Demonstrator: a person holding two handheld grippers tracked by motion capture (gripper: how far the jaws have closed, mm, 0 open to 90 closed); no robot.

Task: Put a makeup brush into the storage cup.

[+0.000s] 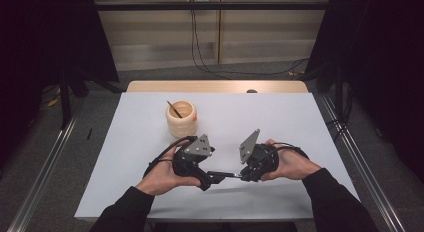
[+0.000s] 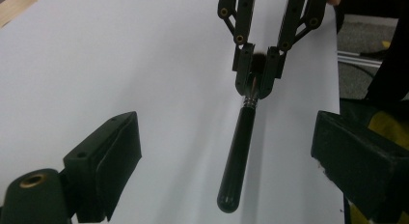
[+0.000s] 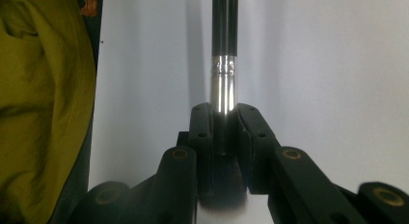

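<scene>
A black-handled brush (image 1: 225, 174) with a silver ferrule (image 3: 224, 84) hangs just above the white table (image 1: 280, 122) near its front edge. My right gripper (image 3: 224, 132) is shut on the brush at the ferrule, and the dark bristles (image 3: 224, 200) stick out behind its jaws. The handle (image 2: 239, 147) points toward my left gripper (image 2: 226, 166), whose jaws stand wide open on either side of the handle's end without touching it. In the high view the left gripper (image 1: 212, 178) and right gripper (image 1: 243, 175) face each other, tips close together.
A cream ribbed cup (image 1: 181, 119) with a thin dark stick (image 1: 174, 109) in it stands behind the left hand. A wooden strip (image 1: 217, 86) borders the table's far edge. Yellow-green cloth (image 3: 38, 103) lies off the table's edge in the right gripper view.
</scene>
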